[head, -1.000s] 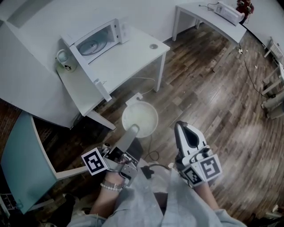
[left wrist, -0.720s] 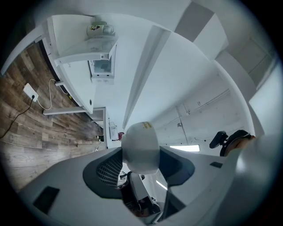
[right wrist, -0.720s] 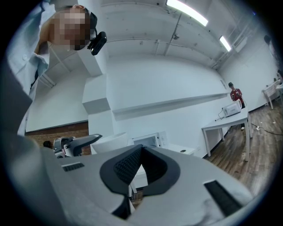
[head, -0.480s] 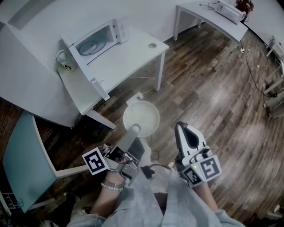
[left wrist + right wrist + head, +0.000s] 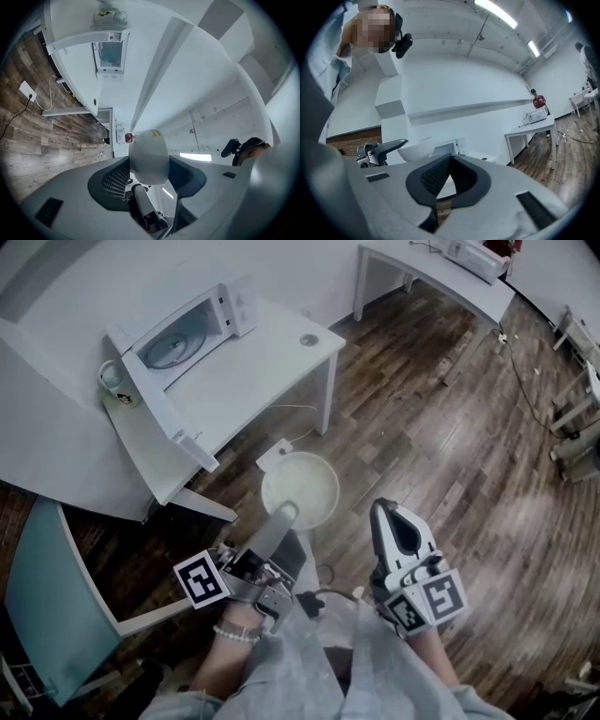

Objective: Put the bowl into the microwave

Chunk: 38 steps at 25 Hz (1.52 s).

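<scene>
Your left claw point(image 5: 285, 514) is clamped on the rim of the white bowl point(image 5: 300, 491). The left gripper view shows the bowl's wall point(image 5: 149, 157) pinched between the two jaws. The rest of the bowl juts out past the claw tips, mouth upward, and hangs in the air over the wooden floor point(image 5: 450, 427).

Your right claw point(image 5: 383, 509) sits just beside the left one on its right. Its jaws are pressed together with nothing between them point(image 5: 449, 163). In the right gripper view, the bowl point(image 5: 415, 149) and the left claw's tip point(image 5: 386, 146) show just to the left of this claw.

The microwave point(image 5: 183, 326) stands well ahead of the left claw and off to its left, on the white table point(image 5: 272, 367). Its door point(image 5: 161, 418) is swung wide open and the glass turntable point(image 5: 169, 349) inside is visible. The bowl is well apart from the microwave, short of the table's near edge.

A mug point(image 5: 112, 381) sits near the open door, on the far side of it from your claws. A small round object point(image 5: 308, 339) lies on the table to the right of the microwave. A second white table point(image 5: 436, 270) stands far beyond the right claw.
</scene>
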Each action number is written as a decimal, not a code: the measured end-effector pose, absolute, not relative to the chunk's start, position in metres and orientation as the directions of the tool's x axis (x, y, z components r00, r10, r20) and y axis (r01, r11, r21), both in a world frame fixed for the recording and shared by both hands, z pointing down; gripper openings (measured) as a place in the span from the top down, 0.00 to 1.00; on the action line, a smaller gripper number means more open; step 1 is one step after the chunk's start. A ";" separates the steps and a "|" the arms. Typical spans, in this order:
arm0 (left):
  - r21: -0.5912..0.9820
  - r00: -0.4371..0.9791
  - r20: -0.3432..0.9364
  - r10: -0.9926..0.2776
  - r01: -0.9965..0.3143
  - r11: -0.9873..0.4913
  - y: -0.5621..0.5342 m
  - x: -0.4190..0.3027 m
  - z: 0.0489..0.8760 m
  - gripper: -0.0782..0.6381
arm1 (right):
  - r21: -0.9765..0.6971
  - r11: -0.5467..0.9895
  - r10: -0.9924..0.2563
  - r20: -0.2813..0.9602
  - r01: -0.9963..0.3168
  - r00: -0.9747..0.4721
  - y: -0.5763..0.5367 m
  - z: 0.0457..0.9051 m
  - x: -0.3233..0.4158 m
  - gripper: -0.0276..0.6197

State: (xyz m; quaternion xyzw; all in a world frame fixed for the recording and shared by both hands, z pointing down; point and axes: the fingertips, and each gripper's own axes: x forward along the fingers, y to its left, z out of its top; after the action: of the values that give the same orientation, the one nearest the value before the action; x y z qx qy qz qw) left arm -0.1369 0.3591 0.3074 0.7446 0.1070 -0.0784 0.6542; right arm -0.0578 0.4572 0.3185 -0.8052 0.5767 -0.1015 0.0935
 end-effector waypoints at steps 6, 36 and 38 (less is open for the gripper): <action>0.958 0.967 -0.247 0.054 0.252 -0.134 0.319 -0.108 0.308 0.56 | -0.230 -0.321 -0.947 0.061 -0.919 0.316 0.411 0.318 -0.027 0.95; 0.949 0.961 -0.276 0.036 0.278 -0.150 0.140 -0.017 0.295 0.56 | -0.196 -0.210 -0.977 0.069 -0.958 0.200 0.187 0.312 0.068 0.95; 0.949 0.960 -0.276 0.035 0.278 -0.150 0.137 -0.017 0.294 0.56 | -0.200 -0.211 -0.977 0.076 -0.957 0.200 0.182 0.312 0.072 0.95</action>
State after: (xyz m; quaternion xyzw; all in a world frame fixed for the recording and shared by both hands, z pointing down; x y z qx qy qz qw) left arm -0.0166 0.1374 0.2942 0.7522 0.1041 -0.0947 0.6437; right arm 0.0717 0.1823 0.3118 -0.7727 0.6256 -0.0928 0.0541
